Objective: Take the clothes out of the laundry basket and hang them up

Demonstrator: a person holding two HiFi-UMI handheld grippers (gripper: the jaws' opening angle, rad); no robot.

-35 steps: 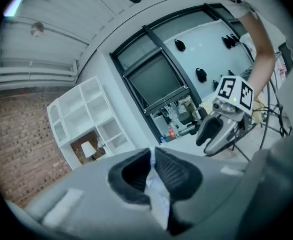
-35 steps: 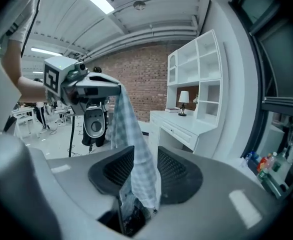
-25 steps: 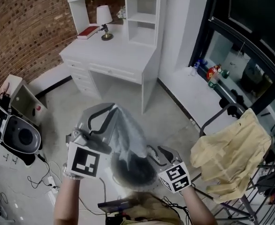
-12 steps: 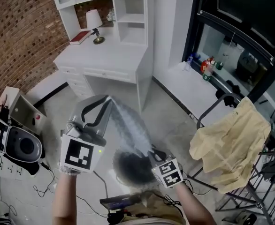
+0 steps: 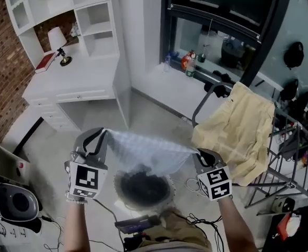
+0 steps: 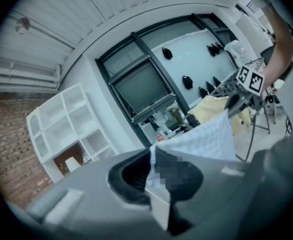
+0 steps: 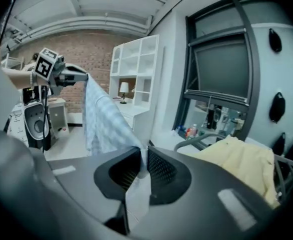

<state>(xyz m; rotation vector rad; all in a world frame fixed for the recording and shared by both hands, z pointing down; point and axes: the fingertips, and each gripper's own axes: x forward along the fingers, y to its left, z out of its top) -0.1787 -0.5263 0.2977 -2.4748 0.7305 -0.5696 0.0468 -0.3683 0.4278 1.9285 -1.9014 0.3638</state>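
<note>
you hold the pale blue checked cloth stretched wide above the dark round laundry basket; the yellow garment hangs draped at right.

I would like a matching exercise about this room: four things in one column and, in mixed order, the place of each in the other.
1. checked cloth
2. yellow garment
3. laundry basket
4. table lamp

A. on the white desk
B. on the floor
C. stretched out in the air
D. draped over the drying rack

Pairs: 1-C, 2-D, 3-B, 4-A
</note>
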